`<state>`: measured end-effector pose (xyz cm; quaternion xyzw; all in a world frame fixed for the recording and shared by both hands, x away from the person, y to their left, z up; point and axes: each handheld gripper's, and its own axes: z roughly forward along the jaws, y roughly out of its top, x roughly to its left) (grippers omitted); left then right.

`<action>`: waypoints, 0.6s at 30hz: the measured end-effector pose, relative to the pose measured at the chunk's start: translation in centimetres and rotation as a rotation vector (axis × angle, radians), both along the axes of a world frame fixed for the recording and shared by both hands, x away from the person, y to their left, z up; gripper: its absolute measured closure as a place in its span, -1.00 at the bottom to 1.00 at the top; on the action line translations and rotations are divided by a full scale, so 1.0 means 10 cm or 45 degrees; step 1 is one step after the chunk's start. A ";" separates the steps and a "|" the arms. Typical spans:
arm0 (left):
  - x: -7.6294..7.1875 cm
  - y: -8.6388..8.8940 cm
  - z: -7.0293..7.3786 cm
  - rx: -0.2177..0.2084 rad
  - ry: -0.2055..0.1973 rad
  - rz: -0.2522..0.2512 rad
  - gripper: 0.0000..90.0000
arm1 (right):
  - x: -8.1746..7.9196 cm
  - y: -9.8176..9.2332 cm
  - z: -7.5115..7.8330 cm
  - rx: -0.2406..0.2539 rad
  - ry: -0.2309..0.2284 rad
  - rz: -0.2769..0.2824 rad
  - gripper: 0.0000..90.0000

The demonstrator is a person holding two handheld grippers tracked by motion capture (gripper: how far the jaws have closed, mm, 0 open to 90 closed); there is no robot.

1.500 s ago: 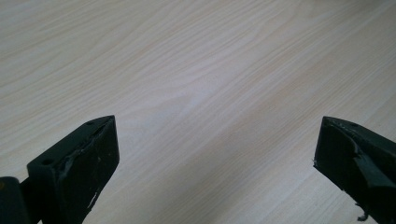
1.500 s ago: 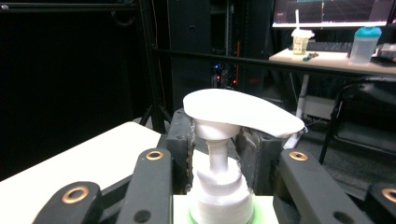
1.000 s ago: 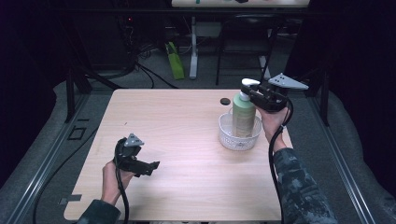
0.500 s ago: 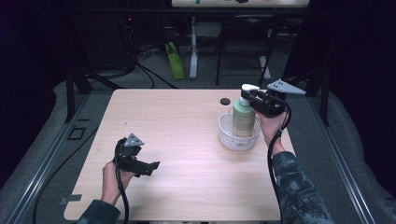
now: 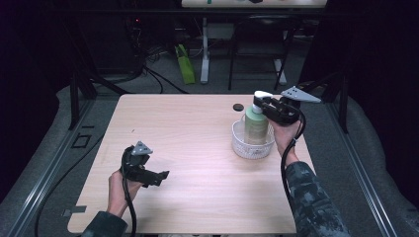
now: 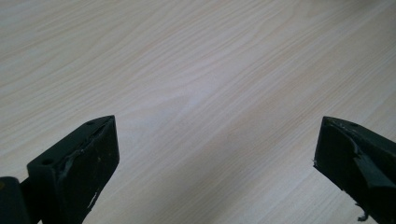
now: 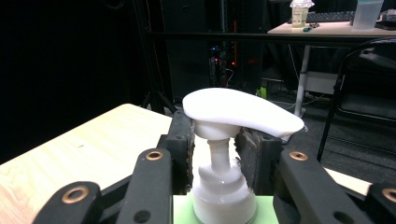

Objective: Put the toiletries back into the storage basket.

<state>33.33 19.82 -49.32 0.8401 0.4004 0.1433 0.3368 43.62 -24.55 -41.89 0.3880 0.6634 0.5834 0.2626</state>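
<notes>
Over the table (image 5: 188, 148), right gripper (image 5: 264, 104) clamps the pump bottle (image 5: 256, 126) standing in a bowl (image 5: 253, 146).

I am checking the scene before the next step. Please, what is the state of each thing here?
pump bottle: upright, standing in the bowl, gripped at the neck
bowl: upright on the table
right gripper: shut on the pump neck
left gripper: open, empty

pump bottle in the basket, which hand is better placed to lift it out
Right: the right gripper is shut on the pump bottle neck. The left gripper is open, far off.
</notes>
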 end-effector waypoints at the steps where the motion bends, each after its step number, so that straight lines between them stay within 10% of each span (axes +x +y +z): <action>1: 0.00 0.00 0.00 -0.002 0.001 0.003 -1.00 | 0.00 0.00 0.00 0.000 0.000 0.000 0.49; 18: 0.00 -0.02 0.00 0.005 0.007 -0.005 -1.00 | -0.15 -0.15 -0.06 -0.009 0.011 -0.016 0.49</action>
